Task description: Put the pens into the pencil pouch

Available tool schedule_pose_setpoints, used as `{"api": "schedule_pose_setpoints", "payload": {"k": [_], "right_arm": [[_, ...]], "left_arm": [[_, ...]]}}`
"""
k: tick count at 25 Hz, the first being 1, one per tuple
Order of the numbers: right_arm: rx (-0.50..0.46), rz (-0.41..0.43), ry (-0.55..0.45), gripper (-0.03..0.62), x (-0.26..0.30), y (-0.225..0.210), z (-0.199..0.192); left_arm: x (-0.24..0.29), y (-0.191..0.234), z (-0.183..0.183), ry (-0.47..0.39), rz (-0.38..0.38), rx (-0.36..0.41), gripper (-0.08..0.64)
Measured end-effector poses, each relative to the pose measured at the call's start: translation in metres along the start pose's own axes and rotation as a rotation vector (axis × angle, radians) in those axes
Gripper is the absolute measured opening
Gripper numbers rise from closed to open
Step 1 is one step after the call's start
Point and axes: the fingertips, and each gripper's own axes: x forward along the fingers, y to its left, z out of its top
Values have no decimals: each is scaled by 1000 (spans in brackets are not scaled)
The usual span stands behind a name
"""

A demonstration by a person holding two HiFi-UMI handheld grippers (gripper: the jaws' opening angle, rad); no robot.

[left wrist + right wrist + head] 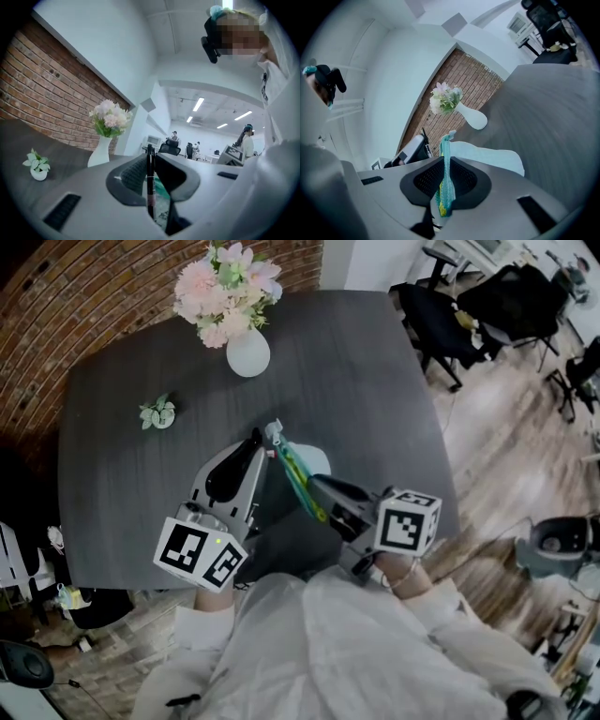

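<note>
Pen (150, 187) clamped in left tongs (151, 161); right tongs (446, 165) pinch pencil pouch (445, 193).

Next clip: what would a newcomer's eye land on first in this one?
The two grippers meet above the near half of the dark table. The right gripper is clamped on a teal mesh pouch, and the left gripper pinches a black pen between its jaws. Beyond them, a white vase of pink flowers stands at the table's far edge, near the brick wall.

On the table (375, 381), vase (247, 351) and potted plant (157, 413) block the far left; the right lies open
</note>
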Motion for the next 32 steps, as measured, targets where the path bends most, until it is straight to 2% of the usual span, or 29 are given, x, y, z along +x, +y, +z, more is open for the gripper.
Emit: {"api": "schedule_pose_setpoints", "payload": {"k": [5,10,17,24,32], "right_arm": [[5,2,0,37,0,1,-2],[16,3,3,37,2,0,-4],[26,19,-2,37,3,3,-4],[34,17,-1,37,2,3,-3],[42,14,-4,37,1,1,-2]], "left_arm": [[2,-12,28,-132,-45,-33,60],[8,-25,48,-221,-105,-53,60],[11,-33,59,-288,-158,-105,60],[14,-36,62,-360,-156,-123,60],[19,-36,51,-373,-139,-154,60]]}}
